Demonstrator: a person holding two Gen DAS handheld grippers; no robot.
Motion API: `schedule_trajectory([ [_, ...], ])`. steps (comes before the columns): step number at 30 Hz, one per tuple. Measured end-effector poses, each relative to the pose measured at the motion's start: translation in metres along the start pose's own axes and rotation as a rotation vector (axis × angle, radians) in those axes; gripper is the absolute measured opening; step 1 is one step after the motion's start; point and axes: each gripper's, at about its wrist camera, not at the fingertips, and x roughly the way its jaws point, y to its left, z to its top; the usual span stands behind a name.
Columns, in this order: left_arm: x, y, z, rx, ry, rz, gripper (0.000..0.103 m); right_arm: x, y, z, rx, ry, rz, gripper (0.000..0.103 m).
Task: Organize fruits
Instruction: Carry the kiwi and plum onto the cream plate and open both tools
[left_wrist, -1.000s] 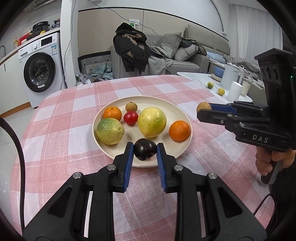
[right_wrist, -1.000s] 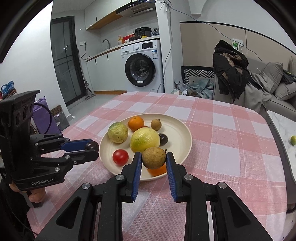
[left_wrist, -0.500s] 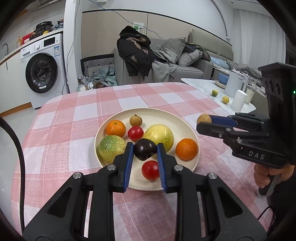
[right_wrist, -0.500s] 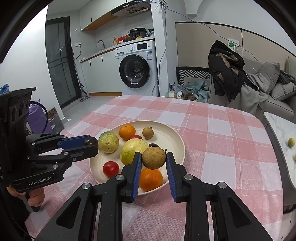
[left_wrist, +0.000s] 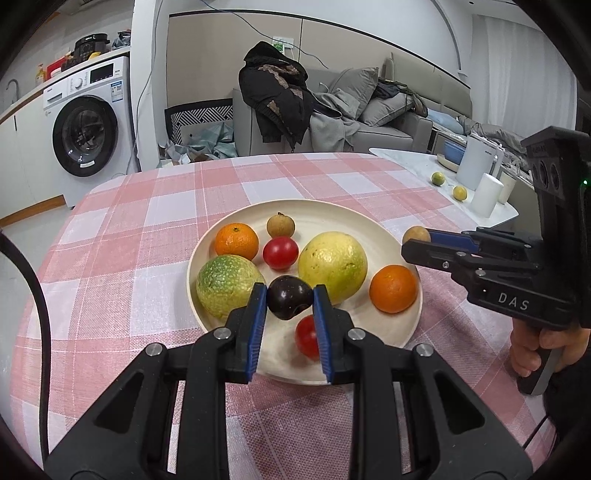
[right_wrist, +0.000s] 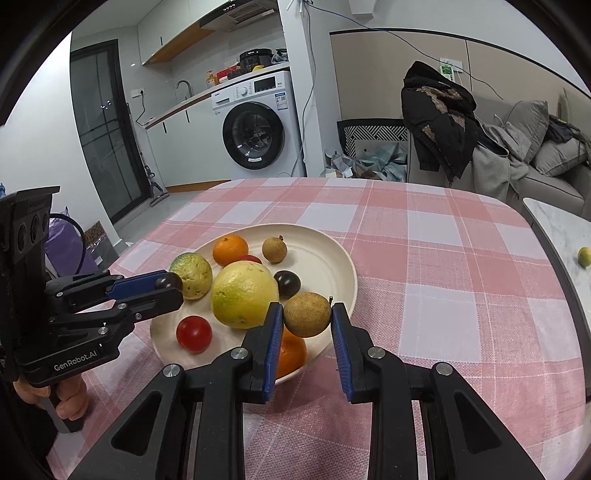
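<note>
So both fruits are mid-carry right now. The small dark purple round fruit (left_wrist: 289, 297) is pinched between the blue pads of the left gripper (left_wrist: 289, 300), hanging over the near part of the round cream plate (left_wrist: 373, 221). The small tan-brown round fruit with a stem nub (right_wrist: 306, 314) is clamped in the right gripper (right_wrist: 306, 316), over the plate's near edge just above an orange mandarin (right_wrist: 291, 350).

On the plate: a big yellow-green citrus (left_wrist: 332, 266) at the centre, a mottled green citrus (left_wrist: 227, 284) to its left, a second mandarin (left_wrist: 236, 240) and another tan fruit (left_wrist: 280, 226) toward the far rim, two red cherry tomatoes (left_wrist: 280, 252), plus a second dark fruit (right_wrist: 287, 282) in the right wrist view.

Looks like the placing step to me. Next move is probably lowering each fruit into a bare patch of plate, without bumping neighbours, before letting go, since they'd roll. The plate sits on the pink-checked surface (left_wrist: 155, 229).
</note>
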Motion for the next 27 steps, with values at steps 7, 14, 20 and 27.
schedule_trajectory([
  [7, 0.002, 0.0, -0.001, 0.008, -0.003, 0.004, 0.023, 0.003, 0.001, 0.0, -0.001, 0.007, -0.016, 0.027],
  [14, -0.003, 0.001, -0.001, 0.002, -0.011, 0.024, 0.023, 0.003, 0.002, 0.0, -0.003, 0.006, -0.032, 0.037],
  [20, -0.019, 0.004, -0.002, -0.005, -0.05, 0.052, 0.059, -0.007, 0.008, -0.002, -0.052, -0.043, -0.071, 0.063],
  [27, -0.055, 0.002, -0.008, 0.012, -0.145, 0.072, 0.102, -0.028, 0.009, -0.008, -0.06, -0.084, -0.054, 0.094],
])
